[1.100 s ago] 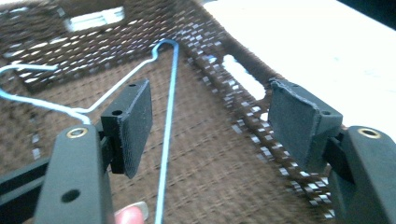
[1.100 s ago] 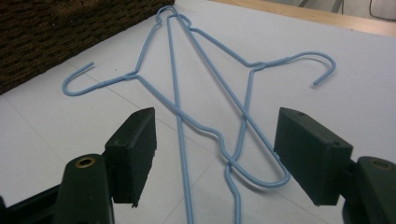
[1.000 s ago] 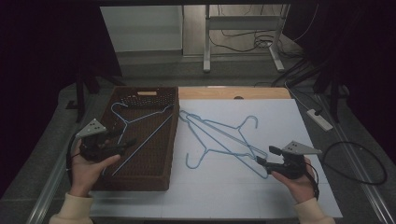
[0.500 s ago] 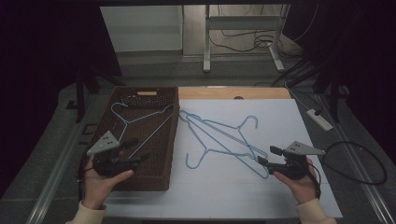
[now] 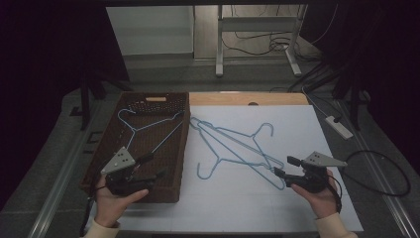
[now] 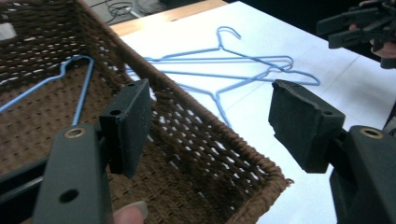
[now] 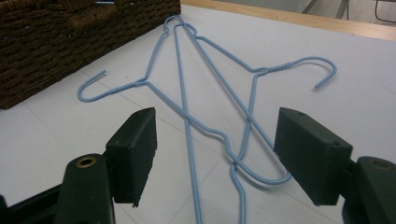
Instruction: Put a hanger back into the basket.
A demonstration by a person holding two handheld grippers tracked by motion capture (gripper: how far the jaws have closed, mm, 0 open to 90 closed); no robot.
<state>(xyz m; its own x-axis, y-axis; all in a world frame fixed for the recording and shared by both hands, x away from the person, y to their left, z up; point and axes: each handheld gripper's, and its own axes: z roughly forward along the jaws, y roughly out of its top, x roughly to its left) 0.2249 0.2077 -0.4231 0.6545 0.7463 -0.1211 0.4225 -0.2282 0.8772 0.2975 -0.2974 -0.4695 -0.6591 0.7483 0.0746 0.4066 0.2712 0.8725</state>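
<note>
A brown wicker basket [image 5: 183, 144] stands on the left of the table with one blue wire hanger [image 5: 148, 130] lying in it. Two more blue hangers [image 5: 233, 144] lie crossed over each other on the white sheet beside it. My left gripper [image 5: 153, 166] hovers open over the basket's near right corner; its own view has the basket wall [image 6: 224, 154] between the jaws [image 6: 210, 121] and the basket's hanger [image 6: 86, 88] to the left. My right gripper [image 5: 283, 166] is open just short of the near right end of the crossed hangers [image 7: 183, 93], with nothing gripped [image 7: 215, 149].
The white sheet [image 5: 237, 203] covers the table, with a wooden strip [image 5: 247, 98] along its far edge. A power strip [image 5: 339, 128] and a looped cable [image 5: 391, 171] lie to the right. A desk frame [image 5: 218, 44] stands behind the table.
My left gripper has moved right, from the basket's left side to its near right corner. The right gripper has hardly moved, and the hangers lie as before.
</note>
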